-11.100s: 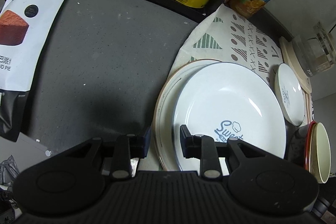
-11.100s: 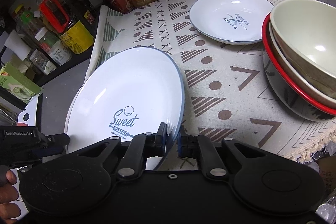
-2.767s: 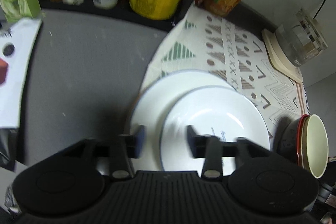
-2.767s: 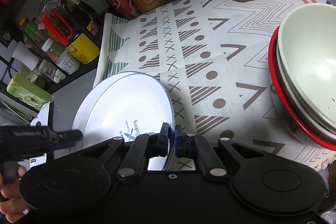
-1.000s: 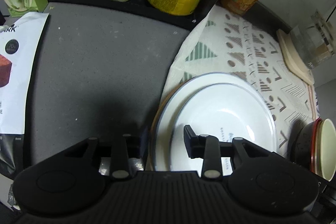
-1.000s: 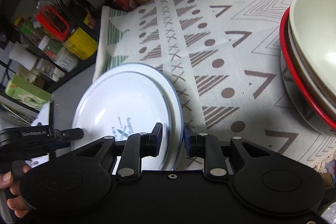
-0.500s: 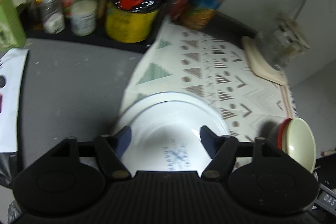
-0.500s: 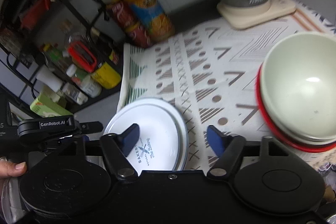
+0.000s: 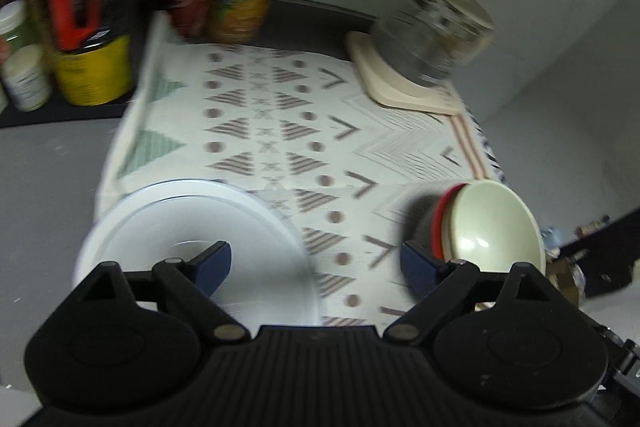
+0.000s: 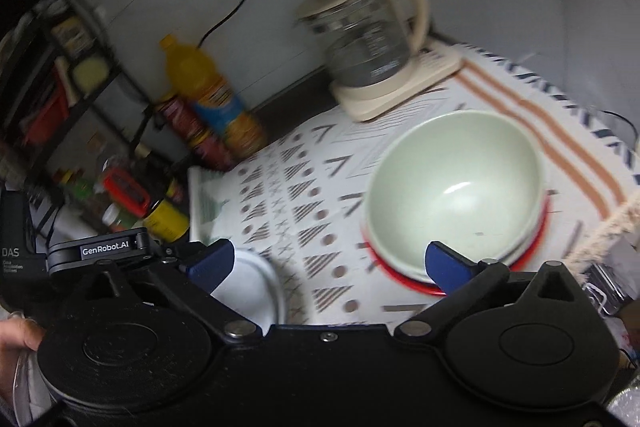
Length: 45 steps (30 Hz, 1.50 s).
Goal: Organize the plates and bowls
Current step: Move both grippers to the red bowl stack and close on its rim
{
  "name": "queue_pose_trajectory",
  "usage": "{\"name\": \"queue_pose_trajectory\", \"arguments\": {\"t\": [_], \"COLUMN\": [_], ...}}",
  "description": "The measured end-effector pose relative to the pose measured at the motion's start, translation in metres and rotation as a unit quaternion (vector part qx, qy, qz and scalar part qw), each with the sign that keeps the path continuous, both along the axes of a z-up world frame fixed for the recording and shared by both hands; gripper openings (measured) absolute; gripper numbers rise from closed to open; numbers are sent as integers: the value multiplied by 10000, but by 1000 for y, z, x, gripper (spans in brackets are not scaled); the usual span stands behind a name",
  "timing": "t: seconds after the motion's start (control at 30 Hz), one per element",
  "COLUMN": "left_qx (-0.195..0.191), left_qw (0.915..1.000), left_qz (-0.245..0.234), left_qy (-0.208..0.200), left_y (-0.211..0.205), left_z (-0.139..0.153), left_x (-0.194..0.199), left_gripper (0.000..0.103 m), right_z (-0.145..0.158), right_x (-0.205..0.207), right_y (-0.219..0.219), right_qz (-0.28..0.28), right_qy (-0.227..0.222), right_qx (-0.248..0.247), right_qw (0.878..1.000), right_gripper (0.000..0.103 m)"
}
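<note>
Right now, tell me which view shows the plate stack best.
The left wrist view. It shows most of the plate stack with its nested rims on the patterned cloth, though blurred and partly behind the open left tool. The right wrist view shows only a sliver of the plates behind a finger of the right tool.

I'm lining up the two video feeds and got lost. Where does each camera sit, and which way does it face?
Left wrist: on the open left gripper, above the plate stack, facing the kettle.
Right wrist: on the open right gripper, looking at the bowl stack; the left gripper's body and a hand show at left.
Shared: plates, bowls, patterned cloth, kettle.
</note>
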State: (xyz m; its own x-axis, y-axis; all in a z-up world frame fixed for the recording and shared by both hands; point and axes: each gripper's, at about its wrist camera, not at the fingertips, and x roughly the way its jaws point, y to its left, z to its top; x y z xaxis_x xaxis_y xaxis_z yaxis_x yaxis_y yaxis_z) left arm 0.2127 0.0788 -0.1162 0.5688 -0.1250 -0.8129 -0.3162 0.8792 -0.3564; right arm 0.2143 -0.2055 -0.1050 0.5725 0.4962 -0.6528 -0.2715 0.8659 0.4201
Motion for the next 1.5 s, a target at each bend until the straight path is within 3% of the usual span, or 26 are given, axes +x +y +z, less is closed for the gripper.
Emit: {"name": "queue_pose_trajectory", "arguments": {"t": [0.2, 0.4, 0.77, 1.07, 1.23, 1.37, 1.43, 1.5], "left_qx": [-121, -111, -55, -76, -177, -359, -422, -553], "left_qw": [9985, 9946, 9832, 9759, 9725, 9712, 9705, 9704], "left_qz": [-525, -1028, -1776, -2007, -2037, -2032, -2080, -2059], "left_qy": [-70, 118, 428, 848, 1112, 1189, 1144, 1139], "left_y": [-30, -57, -92, -105, -105, -105, -106, -106], "left_z": [-2, -14, -45, -77, -94, -103, -105, -106], "left_x": [30, 62, 108, 137, 148, 153, 155, 158], "left_gripper": [90, 90, 90, 84, 59, 51, 47, 43], "right_z": [-3, -11, -41, -74, -88, -98, -102, -105], "right_x": [0, 8, 31, 55, 66, 74, 77, 80], "right_y": [-28, -55, -83, -82, -75, -73, -73, -73], "right_qz": [-607, -1279, -2139, -2436, -2415, -2487, -2494, -2495], "right_qy": [-8, 62, 543, 1102, 1335, 1515, 1576, 1625], "right_qx": [19, -98, -160, -237, -275, -210, -105, -9], "right_qw": [9982, 9917, 9752, 9633, 9608, 9564, 9554, 9546], "right_gripper": [103, 103, 99, 82, 62, 51, 38, 35]}}
